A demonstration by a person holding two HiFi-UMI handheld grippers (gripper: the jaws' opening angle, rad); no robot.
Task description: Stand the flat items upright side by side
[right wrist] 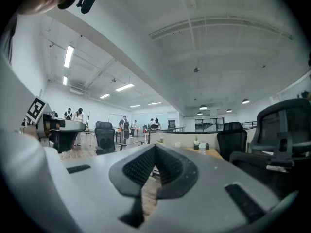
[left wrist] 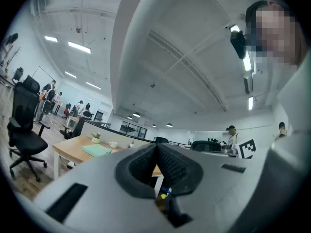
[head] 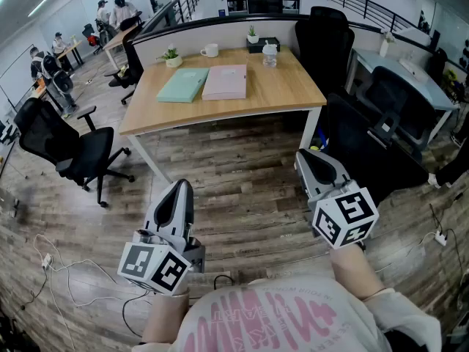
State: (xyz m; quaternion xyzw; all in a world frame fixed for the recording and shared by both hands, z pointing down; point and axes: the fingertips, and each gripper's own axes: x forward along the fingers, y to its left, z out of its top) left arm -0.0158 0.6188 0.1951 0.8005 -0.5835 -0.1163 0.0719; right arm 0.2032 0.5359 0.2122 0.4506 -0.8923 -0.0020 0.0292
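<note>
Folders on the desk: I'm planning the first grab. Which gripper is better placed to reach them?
Left, slightly. The left gripper lines up with the green folder and pink folder, while the right gripper sits toward the desk's right corner. Both are shut, empty and far off.
</note>
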